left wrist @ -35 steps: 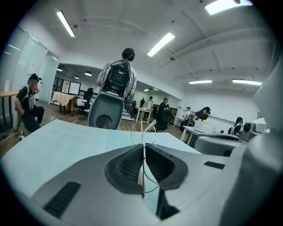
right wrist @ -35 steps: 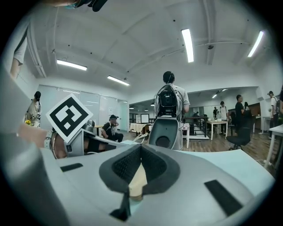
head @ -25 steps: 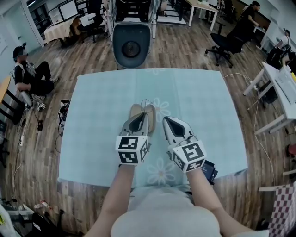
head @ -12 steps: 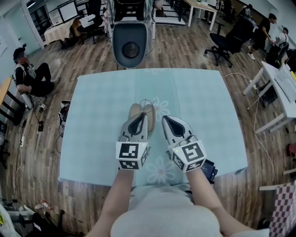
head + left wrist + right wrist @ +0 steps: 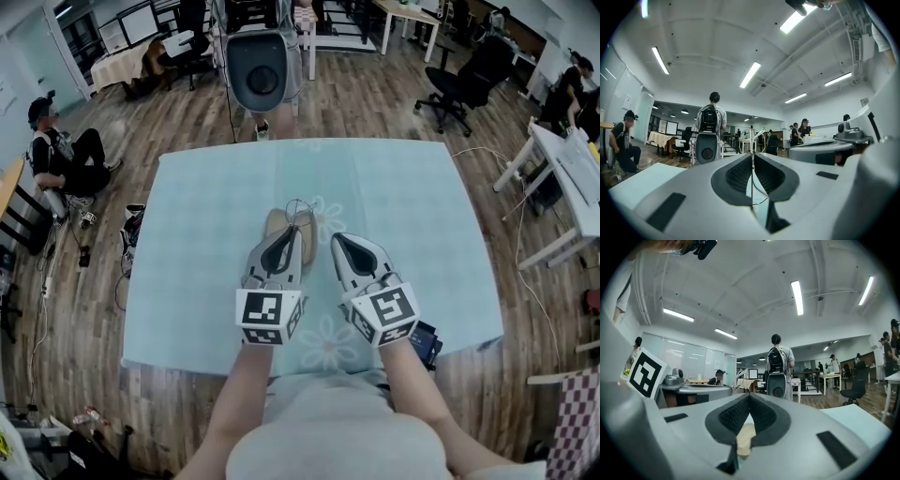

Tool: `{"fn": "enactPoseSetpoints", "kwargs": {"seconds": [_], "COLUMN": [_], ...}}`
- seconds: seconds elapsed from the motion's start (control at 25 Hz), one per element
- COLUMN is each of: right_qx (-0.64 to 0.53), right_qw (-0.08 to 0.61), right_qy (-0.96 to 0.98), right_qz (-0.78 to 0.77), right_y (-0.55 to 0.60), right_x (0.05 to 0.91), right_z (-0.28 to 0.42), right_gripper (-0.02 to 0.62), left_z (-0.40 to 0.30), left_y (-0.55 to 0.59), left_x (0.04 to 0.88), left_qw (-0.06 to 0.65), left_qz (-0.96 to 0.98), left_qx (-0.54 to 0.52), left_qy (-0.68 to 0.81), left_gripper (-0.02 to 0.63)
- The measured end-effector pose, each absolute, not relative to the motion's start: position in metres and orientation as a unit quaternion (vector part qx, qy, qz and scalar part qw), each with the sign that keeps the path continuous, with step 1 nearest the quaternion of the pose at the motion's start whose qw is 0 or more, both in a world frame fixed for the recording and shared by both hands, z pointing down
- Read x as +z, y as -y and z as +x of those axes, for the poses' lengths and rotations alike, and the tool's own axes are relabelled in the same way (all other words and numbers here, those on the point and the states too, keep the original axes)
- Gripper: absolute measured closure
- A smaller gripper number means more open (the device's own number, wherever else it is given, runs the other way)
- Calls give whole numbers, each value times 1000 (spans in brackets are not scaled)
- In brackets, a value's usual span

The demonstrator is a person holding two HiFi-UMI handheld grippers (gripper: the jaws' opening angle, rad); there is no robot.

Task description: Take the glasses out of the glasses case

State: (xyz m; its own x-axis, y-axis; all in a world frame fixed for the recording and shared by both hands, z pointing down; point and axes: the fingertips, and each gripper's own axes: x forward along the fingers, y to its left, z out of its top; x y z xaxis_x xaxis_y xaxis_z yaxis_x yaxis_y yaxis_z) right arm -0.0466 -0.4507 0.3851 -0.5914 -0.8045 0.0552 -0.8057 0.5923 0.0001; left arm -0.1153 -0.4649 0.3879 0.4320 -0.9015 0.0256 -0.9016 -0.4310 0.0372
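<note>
The wire glasses, pinched in the left gripper, are best lifted slowly from the glasses case, steadied by the closed right gripper.

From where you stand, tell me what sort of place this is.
Probably an open-plan office or lab workroom: swivel office chairs and white desks stand on a wood-plank floor, long strip lights run along the ceiling, and several people sit or stand around.
</note>
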Motion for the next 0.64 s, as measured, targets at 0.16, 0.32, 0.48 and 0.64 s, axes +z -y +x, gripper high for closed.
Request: {"fn": "enactPoseSetpoints", "kwargs": {"seconds": [0.16, 0.32, 0.48, 0.64], "right_qx": [12, 11, 10, 11], "right_qw": [24, 23, 24, 23], "right_qy": [892, 892, 891, 891], "right_qz": [451, 452, 454, 453], "right_y": [450, 449, 448, 445], "right_x": [385, 386, 384, 383], "right_z": [-49, -49, -50, -49], "right_gripper": [589, 589, 589, 589], "left_z": [-114, -114, -116, -115], "left_y": [463, 463, 462, 460], "left_x": [386, 387, 383, 380], "left_qw": [18, 13, 12, 12], "left_qz": [849, 851, 852, 852], "left_qx": [-2, -2, -7, -12], "left_qy": [528, 525, 524, 523], "left_gripper": [578, 578, 578, 578]}}
